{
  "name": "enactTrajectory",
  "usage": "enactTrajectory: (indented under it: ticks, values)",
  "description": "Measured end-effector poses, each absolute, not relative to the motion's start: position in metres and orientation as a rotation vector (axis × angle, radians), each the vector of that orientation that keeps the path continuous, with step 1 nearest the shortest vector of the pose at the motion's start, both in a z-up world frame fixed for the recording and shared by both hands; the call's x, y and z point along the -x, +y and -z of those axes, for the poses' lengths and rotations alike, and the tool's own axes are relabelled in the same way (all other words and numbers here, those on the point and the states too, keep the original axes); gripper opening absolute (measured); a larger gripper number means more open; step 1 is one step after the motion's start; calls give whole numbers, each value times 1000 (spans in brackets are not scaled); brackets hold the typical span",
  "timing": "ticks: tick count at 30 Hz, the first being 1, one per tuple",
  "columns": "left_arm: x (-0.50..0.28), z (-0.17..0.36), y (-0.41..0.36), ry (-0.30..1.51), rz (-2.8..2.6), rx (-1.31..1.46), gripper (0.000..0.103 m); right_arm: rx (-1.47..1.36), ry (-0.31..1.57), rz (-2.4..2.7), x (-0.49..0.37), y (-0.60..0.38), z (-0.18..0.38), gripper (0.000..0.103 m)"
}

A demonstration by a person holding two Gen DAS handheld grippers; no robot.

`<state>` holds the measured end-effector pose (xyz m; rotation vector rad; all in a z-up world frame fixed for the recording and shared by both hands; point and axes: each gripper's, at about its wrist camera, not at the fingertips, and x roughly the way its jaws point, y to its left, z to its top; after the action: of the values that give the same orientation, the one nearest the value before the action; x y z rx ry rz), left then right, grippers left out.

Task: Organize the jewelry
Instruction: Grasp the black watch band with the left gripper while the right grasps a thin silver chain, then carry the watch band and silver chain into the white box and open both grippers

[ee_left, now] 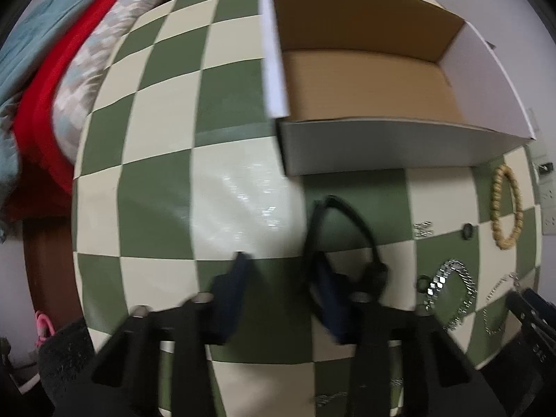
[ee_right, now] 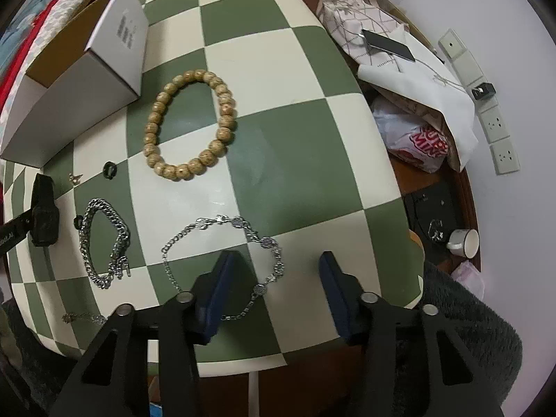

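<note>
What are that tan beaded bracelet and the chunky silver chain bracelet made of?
The tan beaded bracelet looks like wood: matte round beads with speckled, grainy surfaces, though resin imitation is possible. The chunky silver chain bracelet appears to be polished metal, since its links throw bright glints; which metal cannot be told.

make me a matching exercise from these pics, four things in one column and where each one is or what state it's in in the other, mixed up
Things:
1. bead bracelet
2. box
3. medallion chain
4. black band

Places or states:
A. open on top, nothing seen inside
B. hooked on a finger of the left gripper
C. flat on the cloth, just right of the box
D. partly under the right gripper

Pairs: 1-C, 2-A, 3-D, 4-B
</note>
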<state>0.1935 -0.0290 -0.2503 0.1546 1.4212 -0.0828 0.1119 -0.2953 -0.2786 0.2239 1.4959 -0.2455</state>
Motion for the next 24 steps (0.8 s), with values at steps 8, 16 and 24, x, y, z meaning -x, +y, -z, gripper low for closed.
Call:
enactTrajectory:
  ticks: [8, 16, 24]
  values:
    - [-180, 244, -32, 1380, 48, -196, 4, -264, 1448, 237, -107, -293, 270, 3]
    - [-169, 209, -23, 1317, 14, -160, 4, -299, 1336, 210, -106, -293, 229, 2]
    - [-157, 183, -27, 1235, -12, -148, 4, -289, 1259, 170, -111, -283, 190, 2]
